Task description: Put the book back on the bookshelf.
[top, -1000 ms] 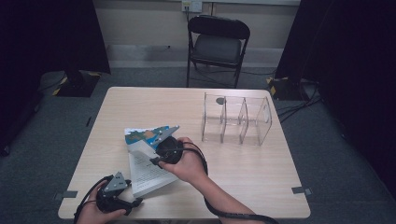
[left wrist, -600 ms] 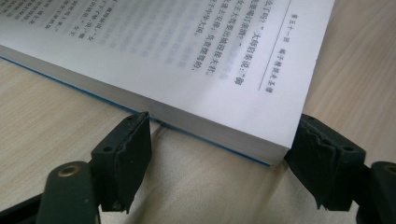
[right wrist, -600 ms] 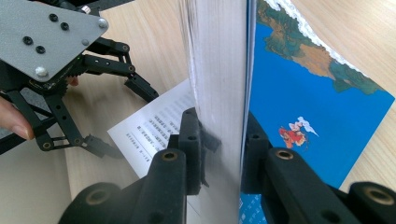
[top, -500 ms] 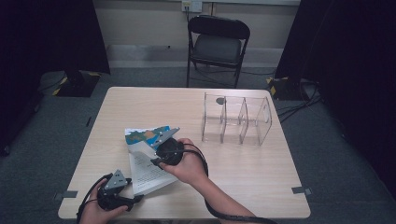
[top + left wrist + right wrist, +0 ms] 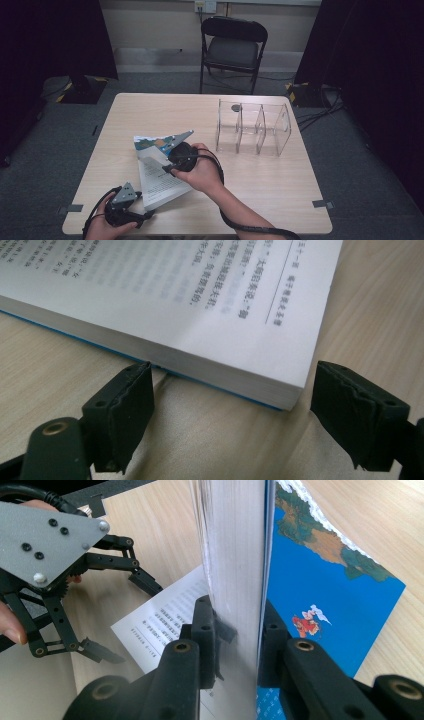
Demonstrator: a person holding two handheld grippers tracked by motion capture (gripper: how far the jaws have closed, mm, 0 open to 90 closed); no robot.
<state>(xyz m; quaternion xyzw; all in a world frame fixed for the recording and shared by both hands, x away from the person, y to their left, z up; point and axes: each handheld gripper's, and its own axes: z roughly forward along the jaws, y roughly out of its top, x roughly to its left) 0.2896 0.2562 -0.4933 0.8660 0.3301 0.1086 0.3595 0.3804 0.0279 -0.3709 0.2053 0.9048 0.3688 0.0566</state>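
Observation:
An open book (image 5: 161, 181) lies on the wooden table (image 5: 280, 185), its blue picture cover (image 5: 149, 144) at the far end. My right gripper (image 5: 169, 165) is shut on a thick, upright sheaf of the book's pages (image 5: 235, 540), with the blue cover (image 5: 320, 605) lying beside it. In its own view the right gripper (image 5: 237, 620) has a pad on each side of the sheaf. My left gripper (image 5: 147, 215) sits at the book's near corner. Its jaws have just been opening. The left gripper (image 5: 232, 390) is open, the book's corner (image 5: 200, 300) just beyond the pads and untouched.
A clear acrylic divider rack (image 5: 252, 127) stands at the table's right rear, with a small dark round thing (image 5: 236, 107) by its back left corner. A black folding chair (image 5: 232, 47) stands behind the table. The left gripper (image 5: 127, 621) also shows in the right gripper view.

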